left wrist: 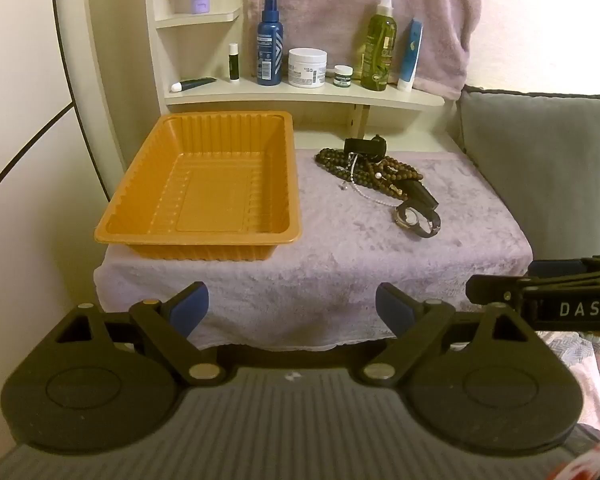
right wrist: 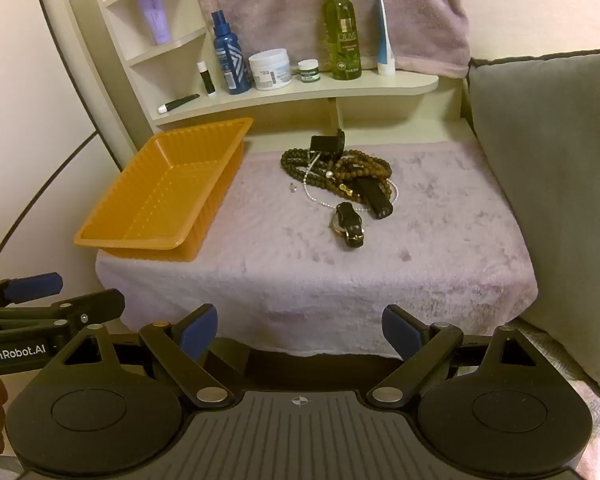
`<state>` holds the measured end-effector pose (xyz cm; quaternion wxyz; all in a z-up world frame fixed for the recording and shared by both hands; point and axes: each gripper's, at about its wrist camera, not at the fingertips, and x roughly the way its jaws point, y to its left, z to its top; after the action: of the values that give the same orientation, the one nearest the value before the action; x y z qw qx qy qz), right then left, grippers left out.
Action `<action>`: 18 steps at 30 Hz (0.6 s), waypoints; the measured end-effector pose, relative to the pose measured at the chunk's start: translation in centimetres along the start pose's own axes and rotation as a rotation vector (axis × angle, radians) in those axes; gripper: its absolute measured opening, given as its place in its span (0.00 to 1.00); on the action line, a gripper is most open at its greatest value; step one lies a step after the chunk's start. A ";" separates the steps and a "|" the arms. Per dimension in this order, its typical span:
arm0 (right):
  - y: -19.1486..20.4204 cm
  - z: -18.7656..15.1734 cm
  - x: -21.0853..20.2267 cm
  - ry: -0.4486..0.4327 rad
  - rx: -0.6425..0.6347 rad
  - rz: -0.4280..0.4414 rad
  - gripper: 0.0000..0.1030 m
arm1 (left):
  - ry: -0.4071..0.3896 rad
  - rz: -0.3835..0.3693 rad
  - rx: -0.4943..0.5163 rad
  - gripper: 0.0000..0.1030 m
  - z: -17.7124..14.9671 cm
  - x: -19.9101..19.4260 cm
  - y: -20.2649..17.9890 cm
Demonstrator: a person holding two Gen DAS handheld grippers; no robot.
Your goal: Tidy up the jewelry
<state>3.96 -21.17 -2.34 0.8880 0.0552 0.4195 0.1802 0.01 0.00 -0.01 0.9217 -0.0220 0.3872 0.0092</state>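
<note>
We find a small table draped in a lilac plush towel point(left wrist: 340, 264), set against cream shelving point(left wrist: 300, 96) with a grey cushion point(right wrist: 548, 184) at its right. On the towel's left half stands one orange plastic tray point(left wrist: 204, 184), ribbed and with nothing in it. The jewelry lies in one tangled heap point(right wrist: 340, 176) on the right half, well apart from the tray: dark wooden bead strands (their number we cannot separate), one thin white bead chain point(right wrist: 320, 200), and one wristwatch point(left wrist: 416, 218) at the near edge of the heap. We note two further black items in the pile, unidentifiable.

On the lower shelf we count seven toiletries: one blue spray bottle point(left wrist: 270, 46), one green spray bottle point(left wrist: 378, 48), two white jars, two tubes, one small stick.

The left gripper point(left wrist: 292, 304) and right gripper point(right wrist: 300, 330) both hover before the table's near edge, jaws spread wide, holding nothing.
</note>
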 end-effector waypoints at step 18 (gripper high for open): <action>0.1 0.0 -0.1 -0.002 -0.003 -0.002 0.87 | 0.000 -0.004 -0.003 0.87 0.0 0.0 0.0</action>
<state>3.92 -21.12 -2.27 0.8886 0.0538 0.4184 0.1799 0.00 0.01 0.01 0.9217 -0.0239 0.3872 0.0080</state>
